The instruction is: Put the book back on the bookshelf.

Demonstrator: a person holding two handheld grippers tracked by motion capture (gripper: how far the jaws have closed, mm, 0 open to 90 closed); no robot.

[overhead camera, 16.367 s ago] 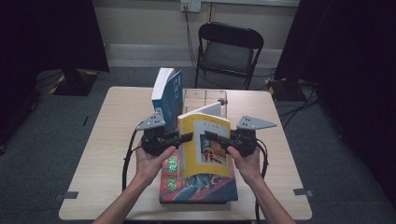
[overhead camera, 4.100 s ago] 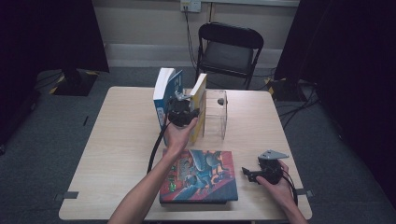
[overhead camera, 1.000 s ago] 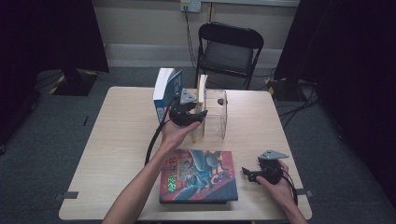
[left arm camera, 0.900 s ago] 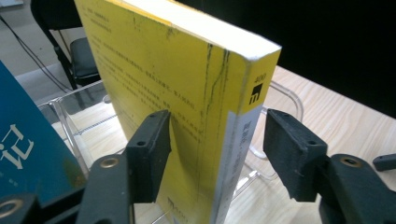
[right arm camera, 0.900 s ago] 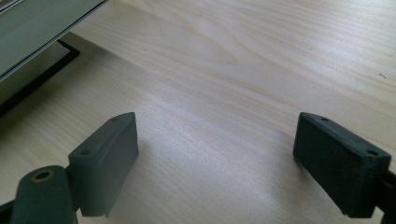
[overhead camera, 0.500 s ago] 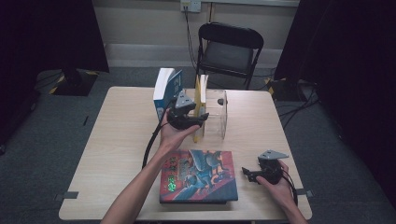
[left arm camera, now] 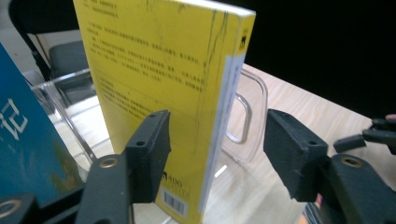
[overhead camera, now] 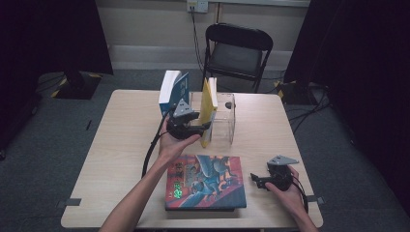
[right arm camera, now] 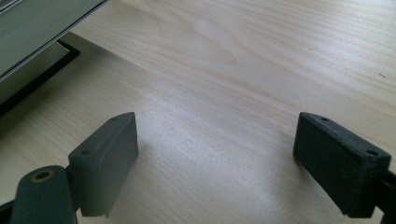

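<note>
Yellow book upright in the clear rack, left jaws spread around it

Yellow book (left arm camera: pixel 159 88) stands on end in the clear plastic rack (overhead camera: pixel 227 118), beside the blue book (overhead camera: pixel 174 89), and compared with a second ago it is straighter and set deeper between the clear walls. Your left gripper (left arm camera: pixel 212 154) has just been easing its jaws in a little; the book's spine edge sits between them, one pad against the back cover, the other well off to the side with a gap showing, so you are not clamping it. That reads as the placing step nearly done: the book looks to be carrying its own weight, and backing out straight should leave it standing.

Matte paper cover, glossy see-through rack with rounded corners and a handle loop, pale wood-grain desk (overhead camera: pixel 125 145). Nearer you, the big illustrated hardback (overhead camera: pixel 205 181) lies flat, likely next in line. Your right gripper (right arm camera: pixel 215 158) rests low over bare desk near that hardback's corner, jaws wide apart, nothing between them.
</note>
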